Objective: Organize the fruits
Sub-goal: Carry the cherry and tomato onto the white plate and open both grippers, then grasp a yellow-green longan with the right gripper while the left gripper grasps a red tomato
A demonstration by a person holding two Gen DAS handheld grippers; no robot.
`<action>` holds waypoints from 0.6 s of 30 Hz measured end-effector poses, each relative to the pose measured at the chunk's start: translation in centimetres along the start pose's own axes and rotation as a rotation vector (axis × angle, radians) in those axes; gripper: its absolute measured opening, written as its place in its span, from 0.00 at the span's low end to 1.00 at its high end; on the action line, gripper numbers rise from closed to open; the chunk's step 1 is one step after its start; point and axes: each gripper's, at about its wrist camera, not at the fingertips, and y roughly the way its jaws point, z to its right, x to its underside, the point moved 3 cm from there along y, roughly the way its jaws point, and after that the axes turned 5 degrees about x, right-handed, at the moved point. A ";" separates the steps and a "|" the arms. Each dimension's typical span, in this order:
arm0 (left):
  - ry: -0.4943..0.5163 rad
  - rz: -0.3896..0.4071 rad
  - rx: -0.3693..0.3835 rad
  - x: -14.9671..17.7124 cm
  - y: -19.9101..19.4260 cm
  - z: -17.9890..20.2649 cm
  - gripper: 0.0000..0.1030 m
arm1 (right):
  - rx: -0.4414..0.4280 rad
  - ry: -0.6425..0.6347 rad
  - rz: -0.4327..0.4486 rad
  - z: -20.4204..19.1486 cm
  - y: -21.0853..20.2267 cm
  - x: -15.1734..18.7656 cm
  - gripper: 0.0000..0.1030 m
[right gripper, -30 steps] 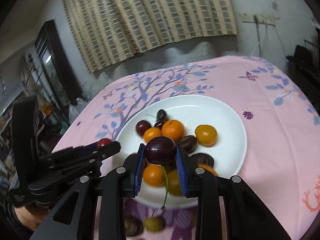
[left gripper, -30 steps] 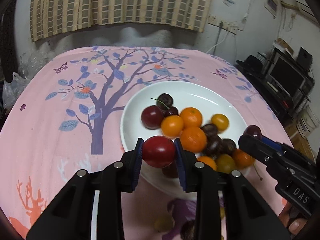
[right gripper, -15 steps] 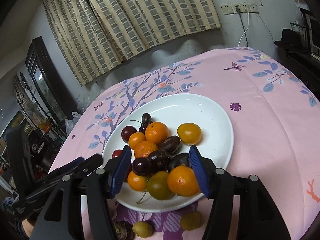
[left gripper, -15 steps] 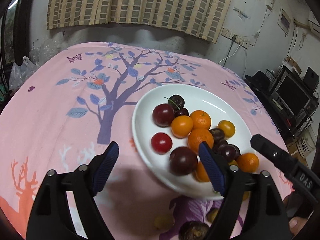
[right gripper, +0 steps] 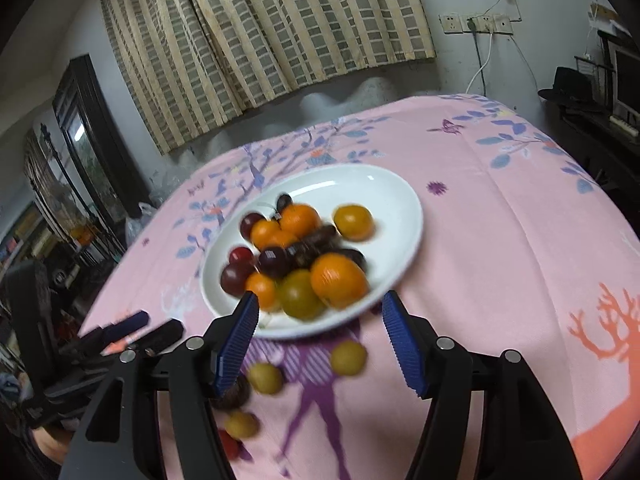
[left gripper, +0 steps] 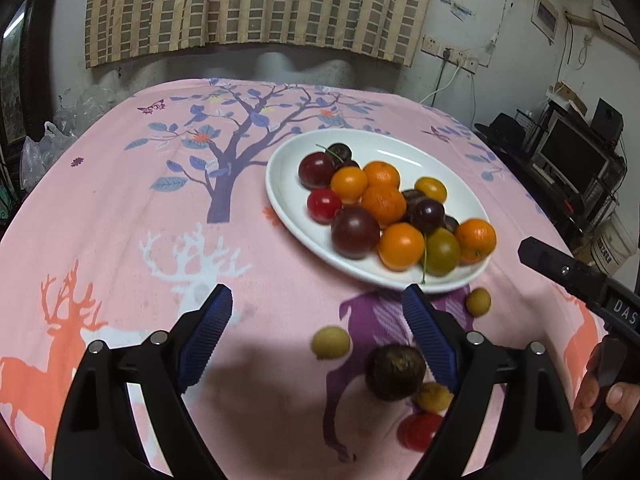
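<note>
1. Fingers of the left gripper (left gripper: pixel 316 334) are spread wide, having just been opening, and hold nothing; bare pink cloth and loose fruit show between the blue pads (left gripper: pixel 206 334).
2. Fingers of the right gripper (right gripper: pixel 320 340) are about half spread, having just been opening too, and grip nothing; the near plate rim and a loose yellow-green fruit (right gripper: pixel 349 357) sit in the gap.
3. White oval plate (left gripper: pixel 288 208) lies on the surface, which is covered with a pink tablecloth (left gripper: pixel 120 208) printed with a tree and deer.
4. Piled on the plate: several mandarins (left gripper: pixel 383 205), a small red tomato (left gripper: pixel 324 205), a dark plum (left gripper: pixel 355 232), dark cherries (left gripper: pixel 429 214), a greenish tomato (left gripper: pixel 442 251) and a yellow-orange one (left gripper: pixel 431 189).
5. Red tomato and dark plum rest at the plate's left side, touching the pile.
6. Off the plate, near its front rim, loose fruit lies on the cloth: two pale round ones (left gripper: pixel 331 343), a dark brown rough one (left gripper: pixel 395 372), a small yellow one (left gripper: pixel 434 397) and a red one (left gripper: pixel 421 432), the last three close together by the left gripper's right finger.
7. Right-wrist view is motion blurred; the left gripper appears at its lower left.
8. Person's hand (left gripper: pixel 604 400) shows at the left view's lower right, on the right gripper's handle.
</note>
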 end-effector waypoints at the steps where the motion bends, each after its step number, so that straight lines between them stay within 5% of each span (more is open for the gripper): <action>1: 0.005 -0.003 -0.001 0.3 -0.1 0.1 0.82 | 0.009 -0.009 -0.004 0.1 -0.1 0.3 0.63; 12: 0.098 -0.043 0.012 4.1 -1.2 2.1 0.83 | 0.105 -0.124 -0.102 -0.8 2.2 3.2 0.62; 18: 0.177 -0.082 0.050 5.6 -1.1 4.3 0.83 | 0.151 -0.191 -0.167 -1.8 5.2 3.8 0.31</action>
